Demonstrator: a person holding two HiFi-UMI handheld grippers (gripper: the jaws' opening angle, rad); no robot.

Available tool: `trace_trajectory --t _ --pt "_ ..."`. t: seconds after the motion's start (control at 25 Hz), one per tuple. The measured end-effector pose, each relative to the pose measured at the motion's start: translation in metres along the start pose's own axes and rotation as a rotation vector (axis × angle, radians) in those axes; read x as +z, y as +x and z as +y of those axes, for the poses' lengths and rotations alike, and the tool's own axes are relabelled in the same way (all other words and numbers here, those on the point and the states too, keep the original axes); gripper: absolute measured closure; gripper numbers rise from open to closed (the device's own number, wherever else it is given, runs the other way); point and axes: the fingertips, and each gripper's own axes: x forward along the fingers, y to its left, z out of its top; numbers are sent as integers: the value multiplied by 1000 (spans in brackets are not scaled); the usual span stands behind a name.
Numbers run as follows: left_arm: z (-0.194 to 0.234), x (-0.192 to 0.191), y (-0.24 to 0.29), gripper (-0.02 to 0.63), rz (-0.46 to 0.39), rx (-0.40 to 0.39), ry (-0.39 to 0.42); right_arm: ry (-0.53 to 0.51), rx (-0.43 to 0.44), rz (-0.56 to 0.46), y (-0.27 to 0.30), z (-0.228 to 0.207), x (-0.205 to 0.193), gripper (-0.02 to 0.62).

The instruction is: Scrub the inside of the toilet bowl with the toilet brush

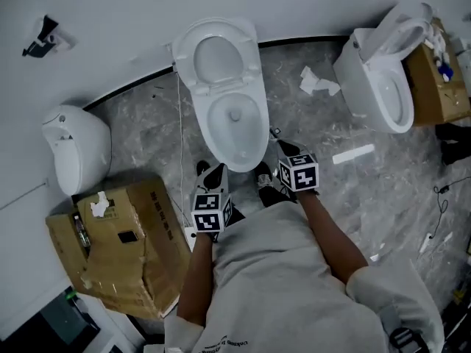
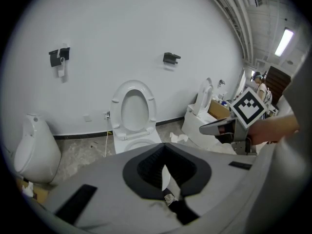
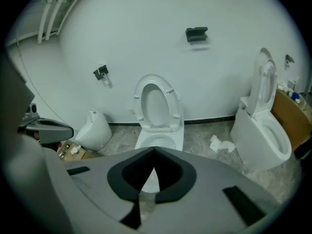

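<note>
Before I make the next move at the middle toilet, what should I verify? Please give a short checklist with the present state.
1. Seat raised, bowl open: ok.
2. Toilet brush in sight: not ok, no view shows one.
3. Left gripper free to take it: ok, jaws together, empty.
4. Right gripper free: ok, jaws together, empty.
5. Where the bowl is dirty: cannot tell.

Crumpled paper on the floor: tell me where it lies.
In the head view the crumpled paper lies on the grey floor right of centre, between the open toilet ahead and the second toilet, near the wall.
</note>
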Motion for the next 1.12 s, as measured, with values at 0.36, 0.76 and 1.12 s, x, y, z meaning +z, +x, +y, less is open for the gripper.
trace_trajectory --t 0.36,0.76,1.12 --pt "-13 1 38 581 65 -181 60 17 -133 18 -44 -15 -42 578" --pt "8 -30 70 581 182 -279 230 -151 -124 110 -45 0 -87 578" --pt "73 -72 99 581 160 -63 -10 -217 -34 163 70 -38 -59 578"
